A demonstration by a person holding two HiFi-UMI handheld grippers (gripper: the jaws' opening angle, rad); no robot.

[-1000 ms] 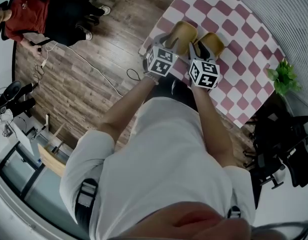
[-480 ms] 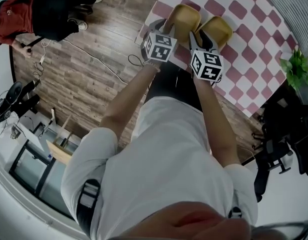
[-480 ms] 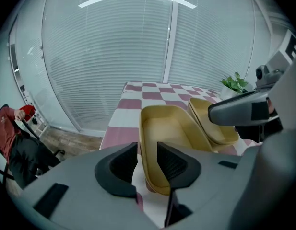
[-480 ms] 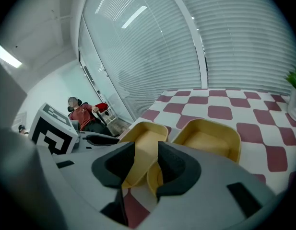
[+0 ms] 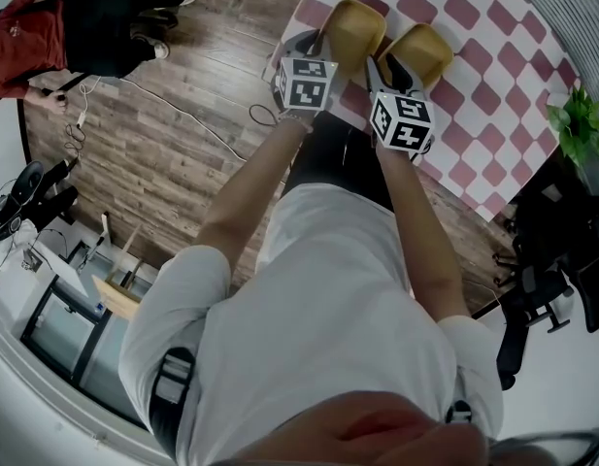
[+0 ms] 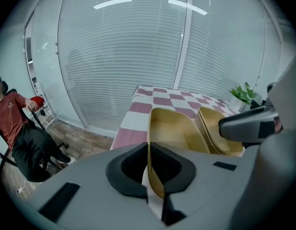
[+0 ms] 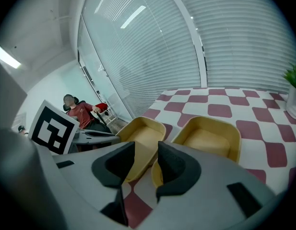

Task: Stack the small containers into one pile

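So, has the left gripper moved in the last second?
Yes, slightly: the left gripper, shut on the left yellow container, has edged farther over the checkered tablecloth's near corner.

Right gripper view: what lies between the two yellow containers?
Bare red-checked tablecloth separates the left yellow container from the right yellow container, as the right gripper view shows.

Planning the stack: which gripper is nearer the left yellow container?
Left. Left gripper clamps the left container rim; right gripper, just opened and empty, is by the other container.
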